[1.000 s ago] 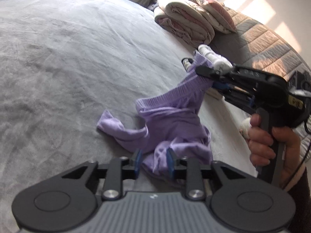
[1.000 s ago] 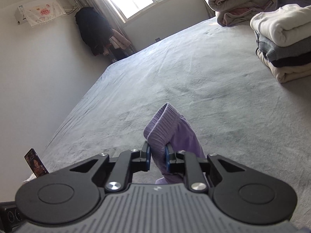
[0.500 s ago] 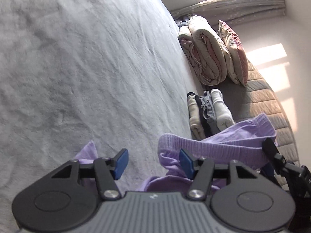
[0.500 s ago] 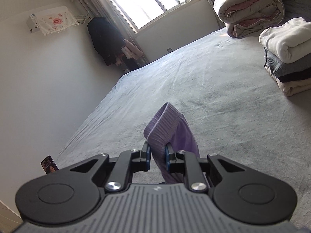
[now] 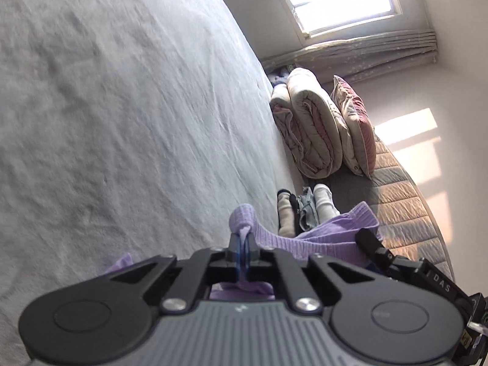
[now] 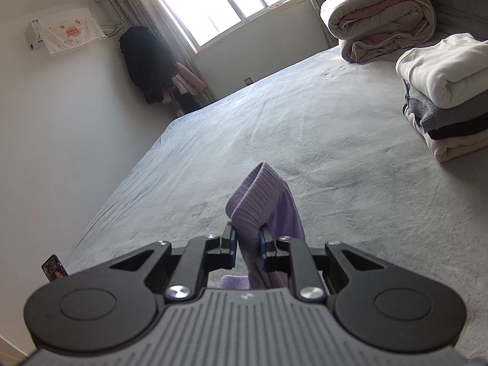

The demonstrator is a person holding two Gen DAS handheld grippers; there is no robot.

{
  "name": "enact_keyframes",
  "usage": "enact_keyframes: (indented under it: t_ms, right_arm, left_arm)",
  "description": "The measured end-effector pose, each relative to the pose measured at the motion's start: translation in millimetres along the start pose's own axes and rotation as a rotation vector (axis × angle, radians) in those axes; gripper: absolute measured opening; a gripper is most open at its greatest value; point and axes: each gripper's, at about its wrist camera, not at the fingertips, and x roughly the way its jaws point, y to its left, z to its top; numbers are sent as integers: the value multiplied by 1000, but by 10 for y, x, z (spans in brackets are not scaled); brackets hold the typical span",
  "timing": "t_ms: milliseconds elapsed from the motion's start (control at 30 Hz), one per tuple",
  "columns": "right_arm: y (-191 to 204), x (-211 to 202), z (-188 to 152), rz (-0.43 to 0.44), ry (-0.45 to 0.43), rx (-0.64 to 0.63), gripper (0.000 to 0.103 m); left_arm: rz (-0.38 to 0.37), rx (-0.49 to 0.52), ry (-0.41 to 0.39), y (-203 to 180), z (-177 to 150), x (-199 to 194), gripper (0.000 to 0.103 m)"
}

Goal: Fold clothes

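Note:
A lilac knit garment with a ribbed hem hangs between my two grippers above the grey bed. My left gripper is shut on one corner of the ribbed hem. My right gripper is shut on the other ribbed corner, which sticks up past its fingers. The right gripper also shows in the left wrist view, to the right and close by. The rest of the garment hangs below, mostly hidden by the gripper bodies.
A stack of folded clothes lies on the bed's right side, also seen in the left wrist view. A rolled duvet and pillow lie by the headboard. A phone stands at the bed's left edge.
My left gripper let go of the garment's lower part, opened, rose to the ribbed hem and has now shut on it. The right gripper lifted slightly, still holding.

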Motion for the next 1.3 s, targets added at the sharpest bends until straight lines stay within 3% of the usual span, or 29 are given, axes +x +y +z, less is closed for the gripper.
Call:
enact_keyframes:
  t_ms: [167,567,1100,1300]
  right_arm:
    - [215,357,4,-13,26,-47,19]
    - [900,1277,-177,17,115,-139,19]
    - [1840,2049,-813,92,255,-235,19]
    - [2024,2200,-1042,79,295,-274,19]
  left_arm:
    - [102,96,-140,10,228,-241,2]
    - [366,231,-290,272,599,-857,2]
    - [560,126,-333,968,860,-1574,1]
    - [636,118,-277,1088,873,-1606,1]
